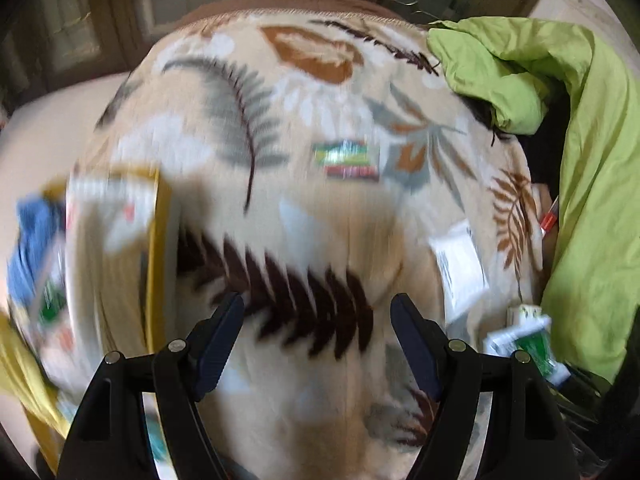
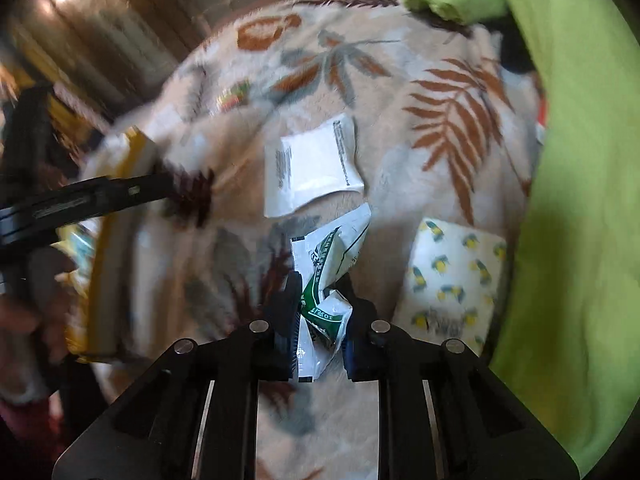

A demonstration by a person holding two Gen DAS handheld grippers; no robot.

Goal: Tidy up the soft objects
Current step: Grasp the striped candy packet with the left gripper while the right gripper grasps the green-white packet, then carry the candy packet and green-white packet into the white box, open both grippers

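Both hand-held tools look alike: the left gripper (image 1: 316, 316) and right gripper (image 2: 322, 304) are matte black plastic frames with round silver pivot screws, slotted arms and dark navy ribbed fingers (image 1: 218, 340).

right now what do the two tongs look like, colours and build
Both tongs are matte black plastic. The left tongs have two angular linkage arms with round silver pivot pins and dark navy pads on the fingertips. The right tongs match: black arms, silver pins, blue showing at one fingertip. No cables or sleeves are visible.
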